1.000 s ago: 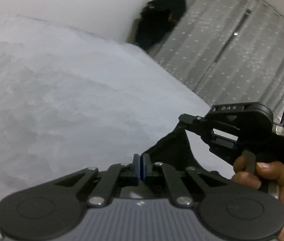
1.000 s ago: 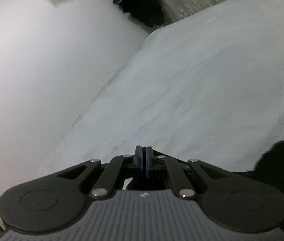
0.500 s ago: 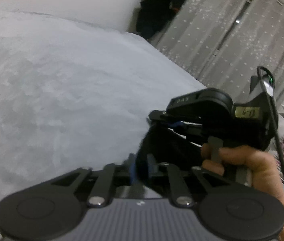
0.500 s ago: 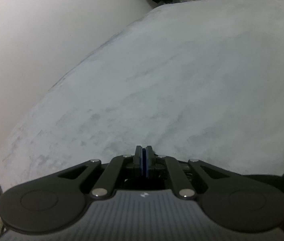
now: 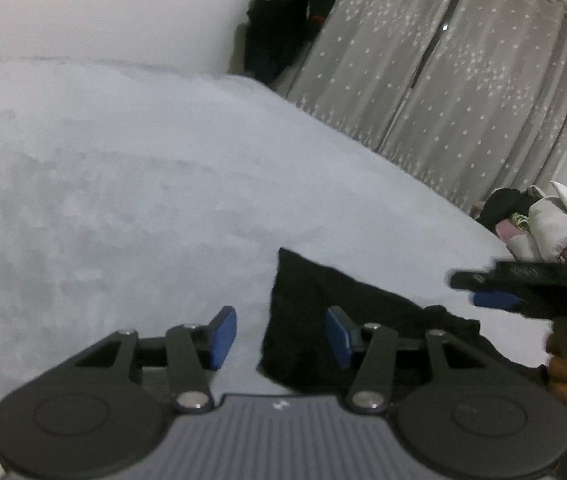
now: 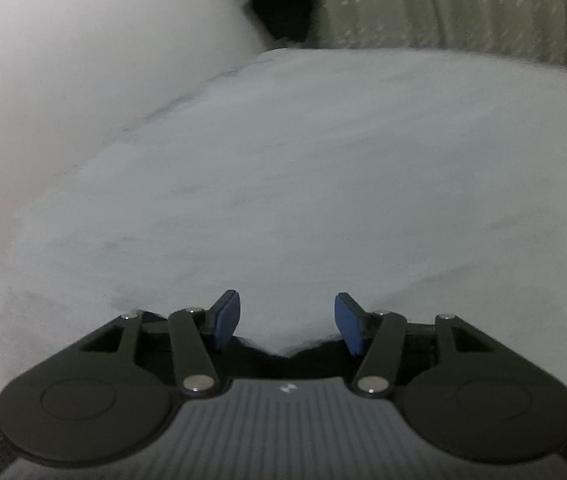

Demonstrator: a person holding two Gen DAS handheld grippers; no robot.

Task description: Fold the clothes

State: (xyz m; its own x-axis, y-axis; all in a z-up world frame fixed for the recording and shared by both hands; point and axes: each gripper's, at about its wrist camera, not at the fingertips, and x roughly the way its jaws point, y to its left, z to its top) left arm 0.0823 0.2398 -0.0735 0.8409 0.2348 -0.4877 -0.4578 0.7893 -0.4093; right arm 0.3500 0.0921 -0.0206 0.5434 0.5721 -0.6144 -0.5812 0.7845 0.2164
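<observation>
A black garment [image 5: 315, 300] lies bunched on the white bed [image 5: 123, 184], low and right of centre in the left wrist view. My left gripper [image 5: 279, 336] hovers just before it with its jaws opening. The garment's left edge shows in the gap and the blue pads [image 5: 223, 336] do not press it. To the right, a hand [image 5: 563, 364] holds my right gripper [image 5: 479, 290] over the garment's far end, blurred. In the right wrist view the right gripper [image 6: 288, 320] has its jaws opening with only the bed sheet [image 6: 323, 168] between the pads; a strip of the black garment [image 6: 283, 362] shows under its finger bases.
Grey star-patterned curtains [image 5: 443, 80] hang beyond the bed's far side. Dark clothing [image 5: 287, 20] hangs in the corner by the white wall. A pile of mixed clothes [image 5: 543, 220] sits at the right edge of the bed.
Both grippers were shut; the left held black fabric half a second ago. Now both stand apart and the garment lies on the bed. The right gripper has swung off to the right.
</observation>
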